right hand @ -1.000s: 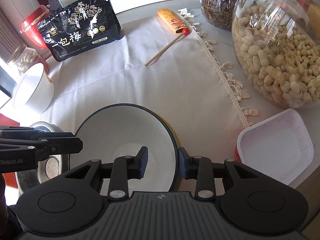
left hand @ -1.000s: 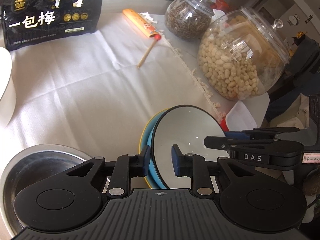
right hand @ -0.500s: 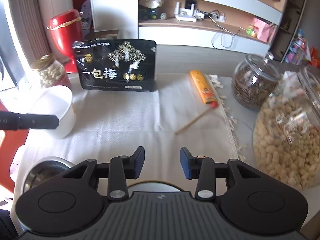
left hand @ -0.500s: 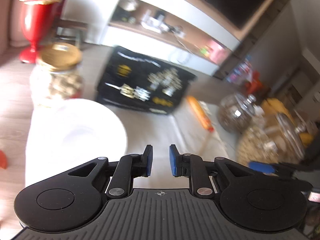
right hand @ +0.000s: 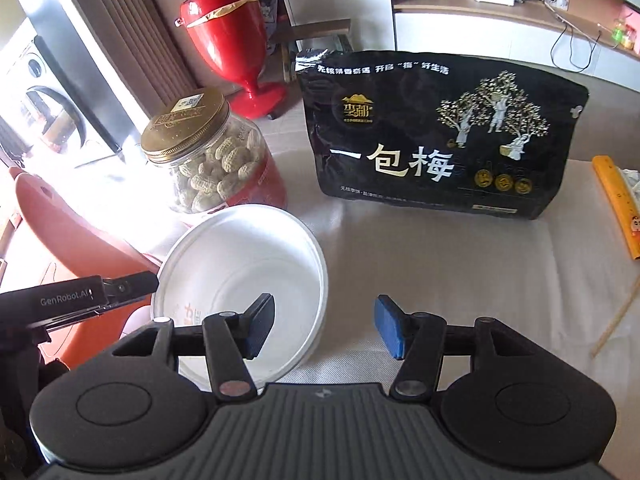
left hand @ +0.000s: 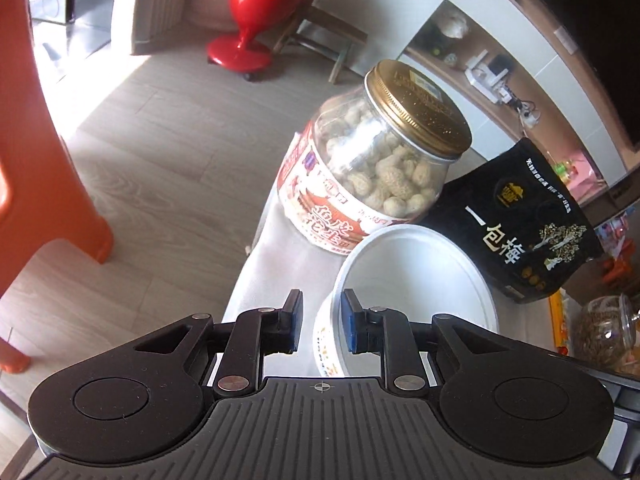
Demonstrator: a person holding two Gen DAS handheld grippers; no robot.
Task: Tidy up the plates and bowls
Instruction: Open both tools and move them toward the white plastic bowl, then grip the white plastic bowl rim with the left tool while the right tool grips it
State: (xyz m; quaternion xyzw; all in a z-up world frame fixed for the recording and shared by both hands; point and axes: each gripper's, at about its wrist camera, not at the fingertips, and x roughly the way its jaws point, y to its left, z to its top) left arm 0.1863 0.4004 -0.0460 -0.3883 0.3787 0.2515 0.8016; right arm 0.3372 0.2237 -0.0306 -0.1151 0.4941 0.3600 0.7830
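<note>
A white paper bowl (left hand: 416, 280) stands on the white cloth near the table's left edge; it also shows in the right wrist view (right hand: 240, 280). My left gripper (left hand: 320, 326) is open, its jaws straddling the bowl's near-left rim, one pad outside and one inside. Its fingertip (right hand: 128, 284) shows at the bowl's left rim in the right wrist view. My right gripper (right hand: 324, 328) is wide open and empty, with its left pad over the bowl's right side and its right pad over the cloth.
A peanut jar with a gold lid (left hand: 380, 168) (right hand: 208, 160) stands just behind the bowl. A black snack bag (right hand: 440, 136) (left hand: 520, 224) stands behind to the right. An orange pack (right hand: 620, 208) and a chopstick (right hand: 616, 316) lie at right. The table edge (left hand: 256, 248) is at left.
Both grippers have left the stacked bowls and swung left to the white paper bowl. The left jaws now straddle its rim. The right jaws have opened wider.
</note>
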